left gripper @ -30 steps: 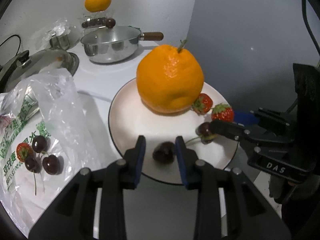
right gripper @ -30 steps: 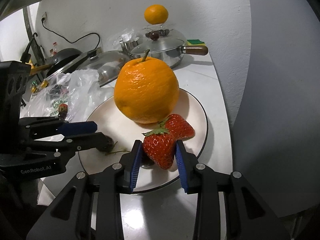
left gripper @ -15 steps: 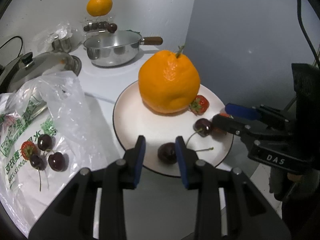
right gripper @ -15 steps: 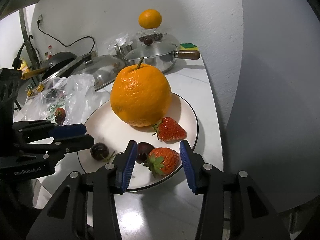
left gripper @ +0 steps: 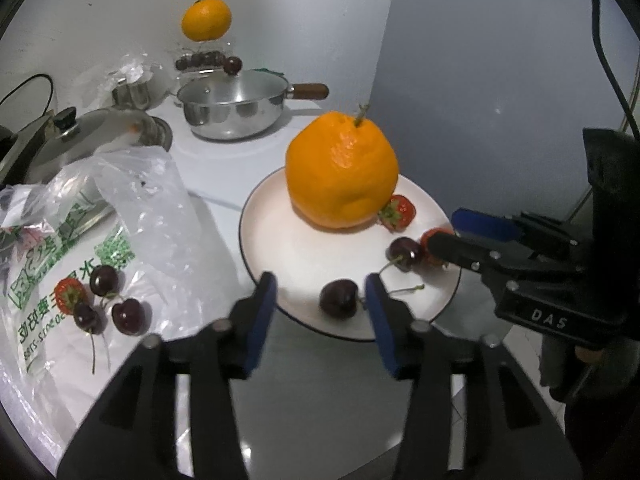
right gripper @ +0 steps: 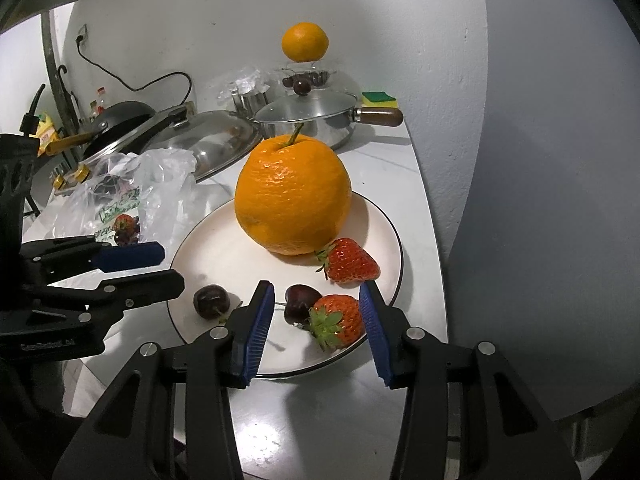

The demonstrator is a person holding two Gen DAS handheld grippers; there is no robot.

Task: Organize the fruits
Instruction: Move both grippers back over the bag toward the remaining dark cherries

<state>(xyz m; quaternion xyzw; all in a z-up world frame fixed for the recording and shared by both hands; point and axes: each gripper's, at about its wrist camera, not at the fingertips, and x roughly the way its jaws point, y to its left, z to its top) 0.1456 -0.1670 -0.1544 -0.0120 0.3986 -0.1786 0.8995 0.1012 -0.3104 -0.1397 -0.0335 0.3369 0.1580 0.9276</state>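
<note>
Both hand-held grippers gape empty beside the plate (right gripper: 384,220); only the left view shows cherries (left gripper: 116,300) on the bag (left gripper: 132,208).

Right gripper (left gripper: 452,230) half hides a strawberry (left gripper: 434,236).

The left black two-finger gripper with blue pads (left gripper: 320,300) reaches in level from six o'clock, its jaws spread wide and closed on nothing. The right black two-finger gripper with blue pads (right gripper: 318,308) likewise enters from six o'clock, jaws parted, gripping nothing. Each shows in the other's view, side-on, fingers apart.
</note>
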